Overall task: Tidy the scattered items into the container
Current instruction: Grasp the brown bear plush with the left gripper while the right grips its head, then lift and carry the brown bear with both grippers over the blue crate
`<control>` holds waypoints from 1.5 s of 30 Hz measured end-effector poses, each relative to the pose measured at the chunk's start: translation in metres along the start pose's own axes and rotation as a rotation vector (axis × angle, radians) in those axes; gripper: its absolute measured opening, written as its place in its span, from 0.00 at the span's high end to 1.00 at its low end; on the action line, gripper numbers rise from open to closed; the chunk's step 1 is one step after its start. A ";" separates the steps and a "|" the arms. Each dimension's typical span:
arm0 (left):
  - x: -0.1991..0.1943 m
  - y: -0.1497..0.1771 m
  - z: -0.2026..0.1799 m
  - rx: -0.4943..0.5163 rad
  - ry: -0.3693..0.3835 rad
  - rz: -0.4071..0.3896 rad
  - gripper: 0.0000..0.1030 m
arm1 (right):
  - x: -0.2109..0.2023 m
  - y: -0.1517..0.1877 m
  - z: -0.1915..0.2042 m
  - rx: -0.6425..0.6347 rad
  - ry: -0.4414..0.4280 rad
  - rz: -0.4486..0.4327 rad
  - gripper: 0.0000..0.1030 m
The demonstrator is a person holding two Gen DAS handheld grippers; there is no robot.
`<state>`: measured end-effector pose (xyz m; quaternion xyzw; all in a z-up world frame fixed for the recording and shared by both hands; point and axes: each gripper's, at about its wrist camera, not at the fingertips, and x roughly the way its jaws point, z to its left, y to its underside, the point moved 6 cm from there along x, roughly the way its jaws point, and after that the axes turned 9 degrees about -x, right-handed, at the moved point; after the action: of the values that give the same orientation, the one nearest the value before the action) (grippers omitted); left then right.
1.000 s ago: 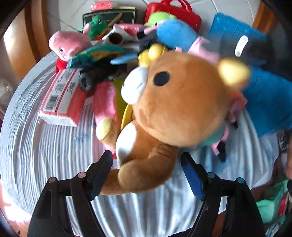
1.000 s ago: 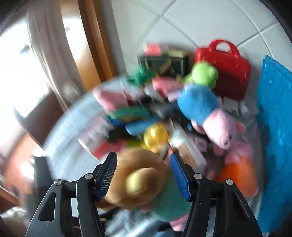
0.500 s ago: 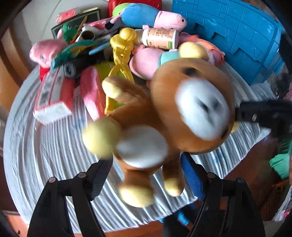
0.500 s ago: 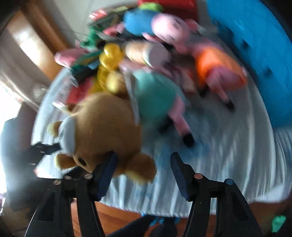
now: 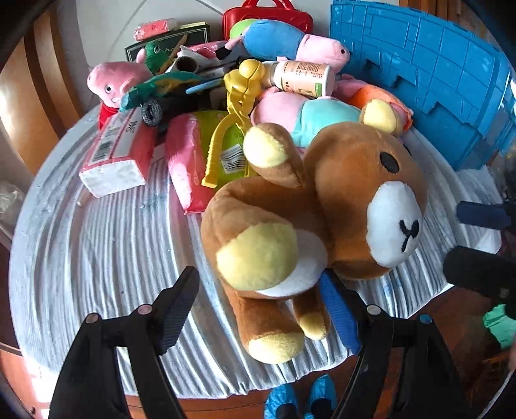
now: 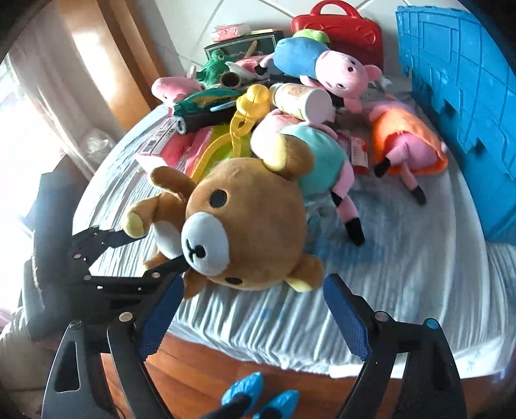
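Note:
A brown plush bear lies on the white cloth near the table's front edge. My left gripper straddles its legs. A gap shows at the left finger, and the right finger sits beside a leg, so nothing is pressed. In the right wrist view the same gripper comes in from the left around the bear's body. My right gripper has its jaws opening with nothing between them, just short of the bear's head. The blue crate stands on its side at the right.
Behind the bear is a pile: pink pig plushes, a blue pig plush, a bottle, yellow tongs, tissue packs and a red case. The table's front edge is close. A person's blue shoe covers show below.
The bear has come down from the air and now lies on the cloth. The right gripper's jaws have spread and come off the bear's ear. Both grippers drew back toward the front edge.

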<state>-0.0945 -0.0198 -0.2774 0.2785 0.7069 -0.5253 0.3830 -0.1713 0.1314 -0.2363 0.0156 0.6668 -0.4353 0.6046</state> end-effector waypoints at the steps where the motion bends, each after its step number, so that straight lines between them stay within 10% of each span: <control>1: 0.002 -0.002 -0.001 0.008 0.003 -0.001 0.24 | 0.005 -0.002 0.000 0.021 0.000 -0.005 0.14; 20: 0.028 0.005 0.005 -0.039 0.083 -0.010 0.22 | 0.049 -0.015 0.004 0.059 0.043 -0.007 0.05; 25: 0.023 -0.001 0.001 -0.028 0.075 -0.068 0.29 | 0.055 -0.019 0.000 0.052 0.048 -0.033 0.17; 45: -0.154 -0.125 -0.083 0.132 0.118 -0.452 0.29 | -0.148 -0.119 -0.018 0.033 0.173 -0.405 0.18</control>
<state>-0.1303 0.0246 -0.0701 0.1680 0.7368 -0.6253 0.1948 -0.2110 0.1432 -0.0497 -0.0717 0.6984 -0.5559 0.4450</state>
